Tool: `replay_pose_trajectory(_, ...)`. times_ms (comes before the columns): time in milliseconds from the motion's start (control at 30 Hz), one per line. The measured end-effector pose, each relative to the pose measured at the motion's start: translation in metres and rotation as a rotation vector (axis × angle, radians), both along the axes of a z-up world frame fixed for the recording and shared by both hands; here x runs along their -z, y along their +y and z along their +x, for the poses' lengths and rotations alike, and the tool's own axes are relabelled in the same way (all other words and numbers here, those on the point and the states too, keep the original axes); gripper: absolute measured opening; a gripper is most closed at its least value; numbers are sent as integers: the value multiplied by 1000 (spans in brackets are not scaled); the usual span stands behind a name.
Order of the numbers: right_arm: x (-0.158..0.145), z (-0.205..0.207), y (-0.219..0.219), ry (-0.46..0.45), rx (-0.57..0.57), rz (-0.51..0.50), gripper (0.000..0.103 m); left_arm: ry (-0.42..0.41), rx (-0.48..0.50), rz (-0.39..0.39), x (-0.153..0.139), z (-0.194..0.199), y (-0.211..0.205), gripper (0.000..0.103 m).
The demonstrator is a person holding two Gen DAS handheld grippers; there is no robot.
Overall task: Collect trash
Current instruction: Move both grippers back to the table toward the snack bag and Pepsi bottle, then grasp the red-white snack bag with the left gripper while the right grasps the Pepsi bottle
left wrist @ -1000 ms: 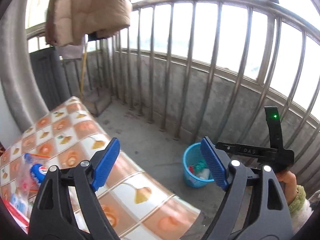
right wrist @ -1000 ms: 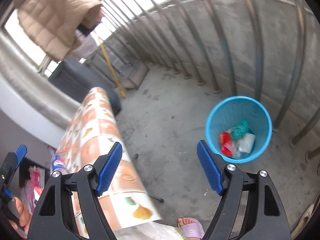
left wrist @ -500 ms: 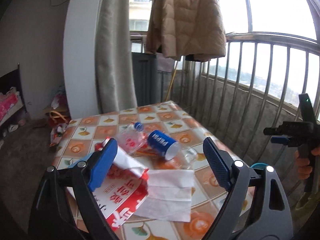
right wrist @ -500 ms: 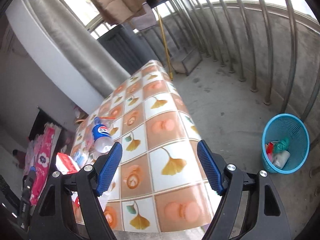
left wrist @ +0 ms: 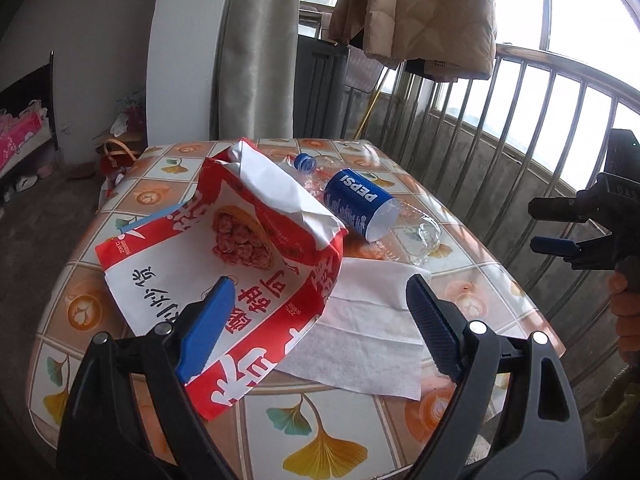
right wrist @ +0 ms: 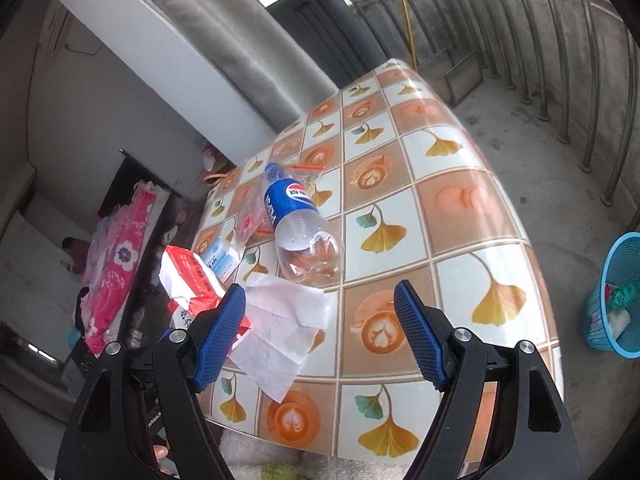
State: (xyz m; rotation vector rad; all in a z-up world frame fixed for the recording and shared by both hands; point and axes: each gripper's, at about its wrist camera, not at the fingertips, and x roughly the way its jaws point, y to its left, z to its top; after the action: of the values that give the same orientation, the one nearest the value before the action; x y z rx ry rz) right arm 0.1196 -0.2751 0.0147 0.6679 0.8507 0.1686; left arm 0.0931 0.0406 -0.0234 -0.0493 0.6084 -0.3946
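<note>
Trash, uncollected, on the patterned worktop (left wrist: 304,420). Left wrist view: red-and-white snack bag (left wrist: 240,256) toward the near left corner; white tissue (left wrist: 360,320) just beside it, partly tucked under it; Pepsi bottle (left wrist: 368,208) lying on its side mid-worktop. Left gripper (left wrist: 316,320) hovers over bag and tissue, jaws spread wide, nothing held. Right wrist view: same bottle (right wrist: 296,220), tissue (right wrist: 280,320) and bag (right wrist: 192,276), plus a small tissue pack (right wrist: 220,258). Right gripper (right wrist: 320,332) also gapes empty above the near edge. Blue bin (right wrist: 616,296) on the floor already holds some rubbish; four items appear left.
</note>
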Motion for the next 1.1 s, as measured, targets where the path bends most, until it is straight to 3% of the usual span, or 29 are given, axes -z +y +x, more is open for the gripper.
replay_pose_trajectory(267,11,27,9,31,-43,85,75,4,-44,9,5,24,-8,83)
replay_pose_trajectory(567,-15,91,42,17,-176,-84,75,47,-65,-19,10,41,-13,74)
replay_pose_trajectory(800,-7,154,74,84,-307,-234,75,89,-109,3,16,52,-18,73)
replay_pose_trajectory(1100,11,190,100,163,-390,-364,75,78,-146,-3,20,58,-19,49)
